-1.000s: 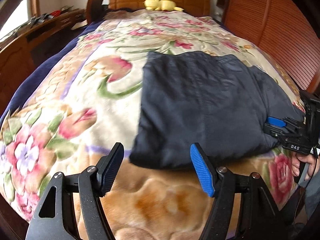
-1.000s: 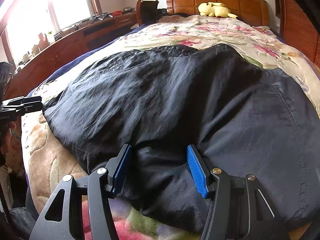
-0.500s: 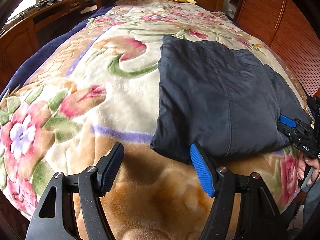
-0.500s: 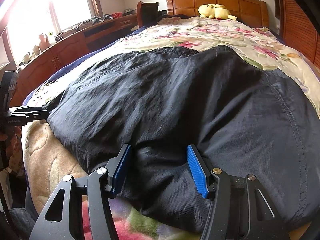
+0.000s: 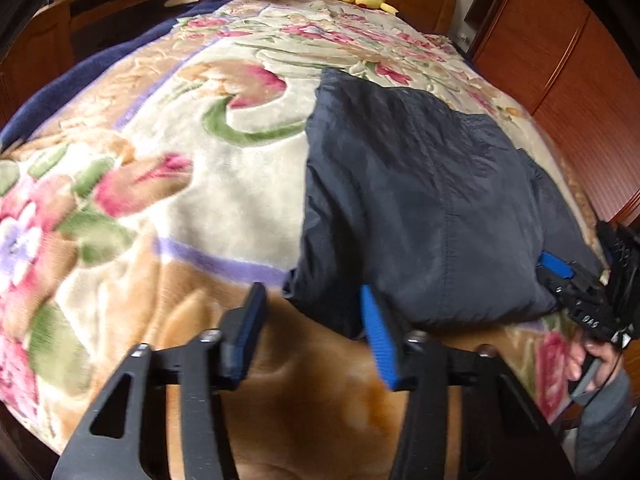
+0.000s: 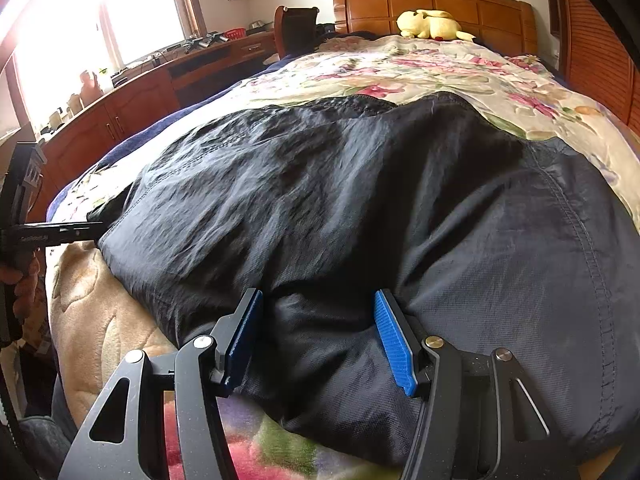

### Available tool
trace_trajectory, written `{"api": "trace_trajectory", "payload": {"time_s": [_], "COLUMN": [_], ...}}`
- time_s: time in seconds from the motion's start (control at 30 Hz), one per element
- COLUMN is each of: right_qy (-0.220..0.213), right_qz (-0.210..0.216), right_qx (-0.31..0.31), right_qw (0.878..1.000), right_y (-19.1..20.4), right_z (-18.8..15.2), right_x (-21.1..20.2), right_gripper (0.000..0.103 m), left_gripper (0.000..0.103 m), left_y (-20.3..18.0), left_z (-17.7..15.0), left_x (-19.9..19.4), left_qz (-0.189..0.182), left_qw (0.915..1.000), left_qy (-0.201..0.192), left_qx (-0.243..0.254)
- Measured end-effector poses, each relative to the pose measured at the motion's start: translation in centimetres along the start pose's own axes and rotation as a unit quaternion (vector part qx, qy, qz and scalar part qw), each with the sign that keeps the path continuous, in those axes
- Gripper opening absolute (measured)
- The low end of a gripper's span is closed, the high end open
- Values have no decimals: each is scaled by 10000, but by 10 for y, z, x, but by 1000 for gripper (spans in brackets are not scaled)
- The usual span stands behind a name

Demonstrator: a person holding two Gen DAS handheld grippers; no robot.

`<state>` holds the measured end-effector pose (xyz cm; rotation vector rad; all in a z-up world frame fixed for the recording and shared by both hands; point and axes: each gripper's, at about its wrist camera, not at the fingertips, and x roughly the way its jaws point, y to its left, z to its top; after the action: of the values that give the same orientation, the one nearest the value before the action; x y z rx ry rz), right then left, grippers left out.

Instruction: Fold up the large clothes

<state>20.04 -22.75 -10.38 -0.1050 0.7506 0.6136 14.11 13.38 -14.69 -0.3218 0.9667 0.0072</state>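
Plush floral blanket [image 5: 224,184] spread over the wooden-headboard bed [image 6: 436,4], with a dark navy folded garment [image 5: 420,208] lying flat on its near right part. Left gripper [image 5: 312,332] at the garment's near left corner, jaws spread, empty. Right gripper [image 6: 316,336] at the near edge, jaws spread, fabric bulging between them; yellow plush toy [image 6: 432,24] by the headboard.
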Motion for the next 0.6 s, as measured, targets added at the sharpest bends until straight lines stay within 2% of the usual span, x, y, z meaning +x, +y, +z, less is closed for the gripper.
{"api": "trace_trajectory", "payload": {"time_s": [0.03, 0.07, 0.13, 0.17, 0.2, 0.27, 0.47, 0.6], "right_qy": [-5, -9, -17, -21, -26, -36, -73, -103], "right_qz": [7, 13, 25, 29, 33, 40, 90, 79], "right_qx": [3, 7, 11, 13, 16, 21, 37, 43], "right_qw": [10000, 10000, 10000, 10000, 10000, 10000, 9999, 9999], "right_y": [0, 0, -1, -1, -1, -1, -3, -2], "right_z": [0, 0, 0, -1, -1, -1, -3, -3], "right_x": [0, 0, 0, 0, 0, 0, -1, -2], "right_gripper": [59, 59, 59, 59, 59, 59, 59, 59], "left_gripper": [33, 31, 14, 12, 10, 9, 8, 7], "left_y": [-1, -1, -5, -8, -13, -32, -93, -125], "left_z": [0, 1, 4, 6, 8, 15, 42, 59], "left_x": [0, 0, -4, -11, -22, -39, -76, -82], "left_qz": [-63, -52, -59, -123, -168, -100, -334, -487], "left_qw": [10000, 10000, 9999, 9997, 9987, 9972, 9886, 9825], "left_qy": [25, 21, -55, -206, -473, -712, -1214, -1373], "left_qx": [-39, -70, -61, -78, -42, 223, 824, 1158]}}
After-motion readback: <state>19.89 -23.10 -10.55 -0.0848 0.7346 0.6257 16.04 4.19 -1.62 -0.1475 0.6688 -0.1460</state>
